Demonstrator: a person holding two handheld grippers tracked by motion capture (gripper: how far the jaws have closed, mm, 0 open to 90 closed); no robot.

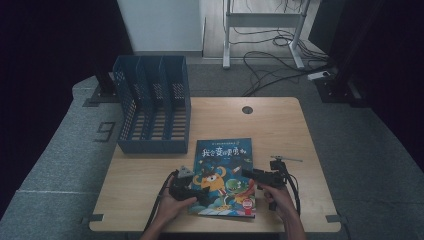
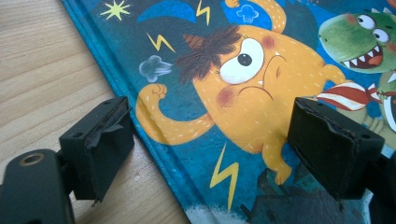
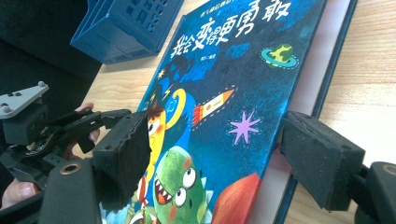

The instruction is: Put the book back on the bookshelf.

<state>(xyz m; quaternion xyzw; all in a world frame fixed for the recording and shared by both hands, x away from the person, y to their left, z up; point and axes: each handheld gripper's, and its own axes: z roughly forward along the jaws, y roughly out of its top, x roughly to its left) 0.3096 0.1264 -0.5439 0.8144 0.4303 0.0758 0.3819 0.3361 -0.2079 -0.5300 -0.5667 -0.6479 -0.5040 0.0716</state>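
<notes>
1. High view: the book [image 1: 225,176] lies flat on the table [image 1: 280,125], near my edge, its long axis running away from me toward the blue file rack [image 1: 152,102] at the far left.

2. My left tongs [image 1: 200,192] sit at the book's left edge and my right tongs [image 1: 246,173] over its right half, so the book lies between my 2 hands. The left hand [image 1: 172,207] is the nearer one to the rack.

3. Left gripper view: my left tongs [image 2: 210,140] are open, the jaws straddling the book's [image 2: 243,93] left border, 1 jaw over the bare wood and 1 over the cover. I cannot tell whether either pad touches anything.

4. Right gripper view: my right tongs [image 3: 215,158] are open too, 1 jaw over the cover and 1 at the right edge. They hold nothing.

5. I judge the coming move turns on that right edge: the cover looks lifted there, and a jaw could slip under it.

6. That lift, with pale pages under the cover, shows in the right gripper view; from above the book [image 3: 233,84] looks flat. The high view alone gives the rack's empty slots and how far they stand from the book.
</notes>
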